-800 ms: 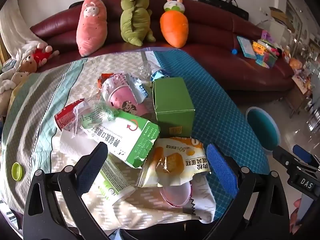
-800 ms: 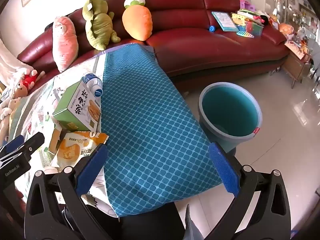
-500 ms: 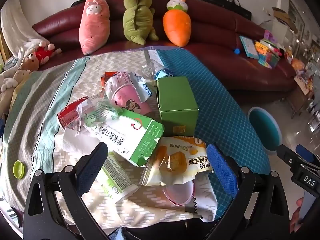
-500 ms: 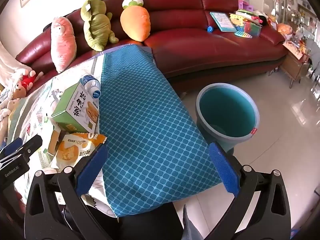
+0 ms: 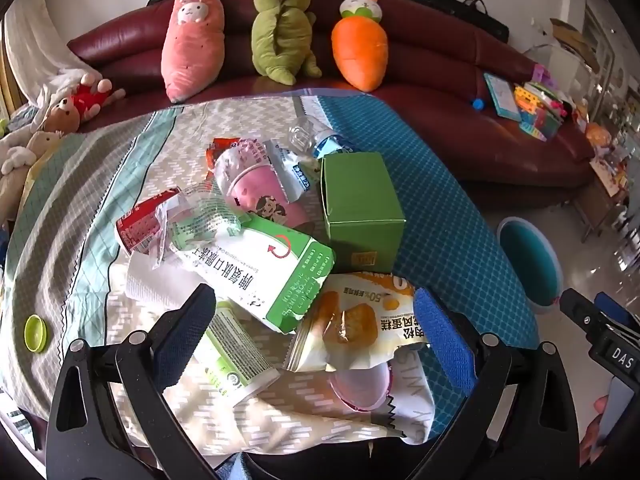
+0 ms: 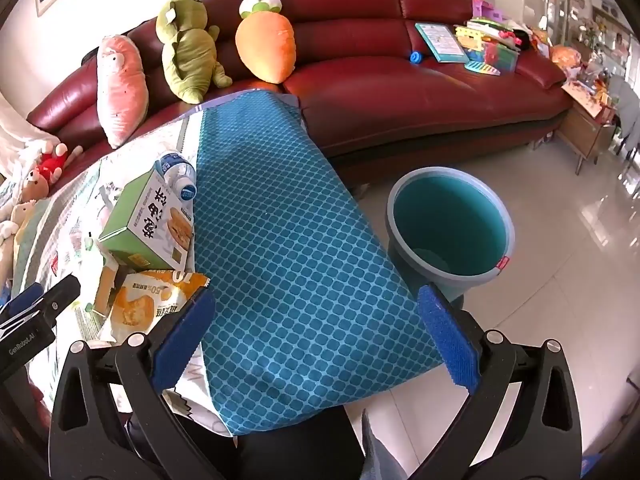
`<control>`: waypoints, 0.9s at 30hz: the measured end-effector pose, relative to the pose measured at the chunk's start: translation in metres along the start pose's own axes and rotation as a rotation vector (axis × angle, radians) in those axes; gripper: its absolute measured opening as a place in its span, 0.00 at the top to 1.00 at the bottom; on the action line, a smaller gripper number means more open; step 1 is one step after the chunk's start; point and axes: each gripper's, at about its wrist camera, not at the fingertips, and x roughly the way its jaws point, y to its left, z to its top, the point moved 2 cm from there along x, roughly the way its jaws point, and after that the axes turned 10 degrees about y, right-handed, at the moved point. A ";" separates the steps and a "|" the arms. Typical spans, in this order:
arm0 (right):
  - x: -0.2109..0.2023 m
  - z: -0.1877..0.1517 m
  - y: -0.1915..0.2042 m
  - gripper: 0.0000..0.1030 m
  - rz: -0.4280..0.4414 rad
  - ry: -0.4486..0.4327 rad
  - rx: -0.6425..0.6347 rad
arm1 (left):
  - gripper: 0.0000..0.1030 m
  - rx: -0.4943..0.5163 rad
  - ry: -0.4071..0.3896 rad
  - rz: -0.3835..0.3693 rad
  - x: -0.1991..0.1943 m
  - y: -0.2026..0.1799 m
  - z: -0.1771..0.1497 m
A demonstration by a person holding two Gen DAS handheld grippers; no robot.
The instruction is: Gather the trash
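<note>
The left hand-held gripper (image 5: 312, 332) hangs tilted down over the litter heaped on the cloth-covered bench (image 5: 448, 240), its jaws spread wide with nothing between the pads. Just ahead of it, between the fingers, lie a yellow snack wrapper (image 5: 360, 324) and a green-and-white carton (image 5: 260, 268); a green box (image 5: 360, 208) stands beyond them and a pink cup (image 5: 264, 196) lies further off, to the left of that box. The pile is bunched together, probably so either gripper can reach it.

The right hand-held gripper (image 6: 316, 336) is likewise wide open and empty, poised over the bare blue part of the cloth. The teal bucket (image 6: 448, 220) stands on the floor ahead and to its right, just beside the bench edge, likely set there so trash travels a short way. No piece looks collected yet; the wrapper seems the easiest first pick.
</note>
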 end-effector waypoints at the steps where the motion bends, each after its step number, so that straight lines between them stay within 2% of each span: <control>1: 0.000 0.000 0.000 0.06 0.000 0.000 0.000 | 0.04 0.000 0.000 -0.001 0.000 0.000 0.000; 27: 0.010 0.001 -0.004 0.06 -0.008 0.030 0.013 | 0.04 0.001 0.000 -0.005 0.001 -0.001 0.000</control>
